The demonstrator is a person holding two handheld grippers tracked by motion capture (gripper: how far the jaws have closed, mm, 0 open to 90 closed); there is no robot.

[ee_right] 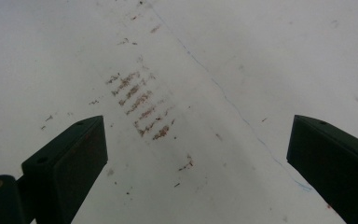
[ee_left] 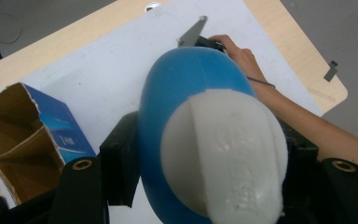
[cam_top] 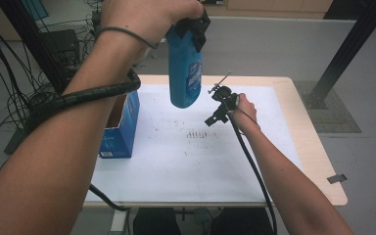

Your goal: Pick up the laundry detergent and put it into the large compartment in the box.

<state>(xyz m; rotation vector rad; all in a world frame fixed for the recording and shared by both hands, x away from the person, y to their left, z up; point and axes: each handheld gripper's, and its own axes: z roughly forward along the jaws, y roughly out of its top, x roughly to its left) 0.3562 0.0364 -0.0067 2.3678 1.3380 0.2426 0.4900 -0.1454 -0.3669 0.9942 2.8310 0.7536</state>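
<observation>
- The left gripper (cam_top: pixel 196 30) clamps a blue bottle (cam_top: pixel 185 73) near its white cap (ee_left: pixel 226 154), hanging it above the white mat (cam_top: pixel 186 161).
- An open blue box (cam_top: pixel 121 127) stands just beside.
- The right gripper (cam_top: pixel 219 108), jaws wide apart and empty, hovers over rust-coloured marks (ee_right: pixel 140 105) on the mat.

L forearm reaches up high, its tool (cam_top: pixel 192 30) raised well above the worktop (cam_top: pixel 318 147), jaws clamped on a load that hangs down. R forearm stretches forward and low; R tool (cam_top: pixel 220 105) is near the surface, jaws wide apart, prob. angled downward, nothing between them.
</observation>
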